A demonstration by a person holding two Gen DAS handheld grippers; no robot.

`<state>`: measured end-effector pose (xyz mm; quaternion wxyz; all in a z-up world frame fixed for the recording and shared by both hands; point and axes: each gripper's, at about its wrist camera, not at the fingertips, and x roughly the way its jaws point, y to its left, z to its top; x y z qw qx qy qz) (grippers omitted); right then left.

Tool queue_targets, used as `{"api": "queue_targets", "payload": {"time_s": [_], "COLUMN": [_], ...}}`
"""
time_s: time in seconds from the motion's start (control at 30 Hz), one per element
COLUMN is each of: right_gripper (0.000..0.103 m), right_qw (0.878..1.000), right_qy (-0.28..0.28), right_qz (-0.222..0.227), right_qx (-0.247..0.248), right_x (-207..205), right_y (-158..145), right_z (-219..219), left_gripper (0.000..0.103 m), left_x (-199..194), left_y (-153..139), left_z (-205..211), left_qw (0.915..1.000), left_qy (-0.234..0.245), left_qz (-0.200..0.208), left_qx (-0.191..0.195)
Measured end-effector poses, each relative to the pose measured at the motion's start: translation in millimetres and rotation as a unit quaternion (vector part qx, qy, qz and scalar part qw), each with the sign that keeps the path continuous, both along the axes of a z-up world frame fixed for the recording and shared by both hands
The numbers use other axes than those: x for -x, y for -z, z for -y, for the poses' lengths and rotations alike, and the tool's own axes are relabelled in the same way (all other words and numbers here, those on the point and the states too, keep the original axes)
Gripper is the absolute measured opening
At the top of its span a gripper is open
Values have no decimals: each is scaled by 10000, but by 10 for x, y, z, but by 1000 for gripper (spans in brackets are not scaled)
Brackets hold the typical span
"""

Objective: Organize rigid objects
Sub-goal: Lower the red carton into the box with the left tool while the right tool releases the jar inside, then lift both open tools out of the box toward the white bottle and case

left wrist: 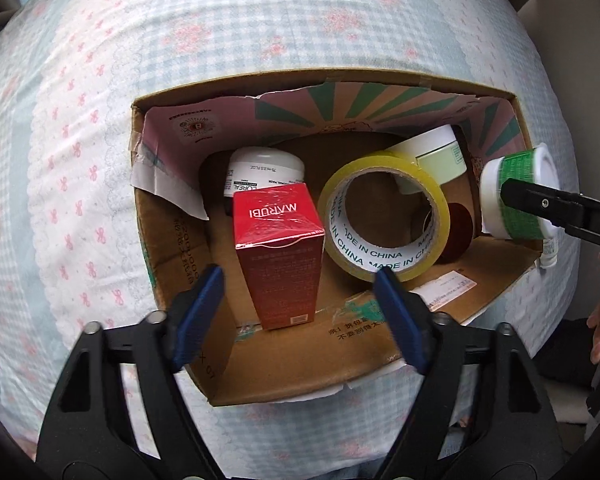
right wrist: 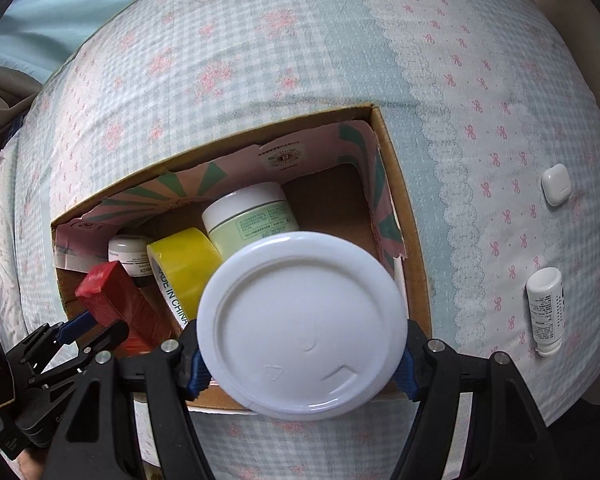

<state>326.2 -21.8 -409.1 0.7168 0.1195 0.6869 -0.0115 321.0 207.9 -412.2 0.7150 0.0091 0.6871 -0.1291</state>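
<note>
place: home bedroom | cue: floral checked bedsheet under cardboard box

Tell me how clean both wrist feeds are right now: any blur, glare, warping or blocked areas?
Left wrist: strong fisheye bulge, dark corners; the blue fingers look soft up close, while the red box and tape roll are sharp. Right wrist: same bulge; the white container held close hides much of the cardboard box; even light, no harsh glare.
</note>
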Motion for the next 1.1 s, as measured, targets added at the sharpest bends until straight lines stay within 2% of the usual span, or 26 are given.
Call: {"api": "queue_targets", "payload": {"time_s": [0.03, 0.07, 0.1, 0.27, 0.53, 1.1], "right_gripper": [94, 101, 103, 103, 103, 103], "right_qw": [9999, 9996, 9991, 9979, 9979, 9931], "right_qy": [18, 1, -38, -293, -226, -271], "right_qz": [124, 244, 341, 349, 461, 1083], "right_qx": [62, 153, 239, 461, 387, 350], "right_x": [2, 5, 6, 76, 330, 1006], "right_y": [-54, -110, -161, -258, -454, -1275], "right_z": [10, 11, 9, 2, -16, -46], "left_gripper": [103, 103, 103, 103, 103, 103], "left_x": [22, 41, 61, 211, 504, 1098], "left_y": [-52, -91, -118, -229, -517, -1288], "left_z": [-11, -29, -47, -150, -309, -404], "left_qw": [9999, 9998, 9998, 9994, 9978, 9913], "left_qy": [-8, -31, -69, -266, -470, -826], "left_qz": [108, 150, 148, 171, 395, 935], "left_qx": [36, 83, 102, 145, 253, 432]}}
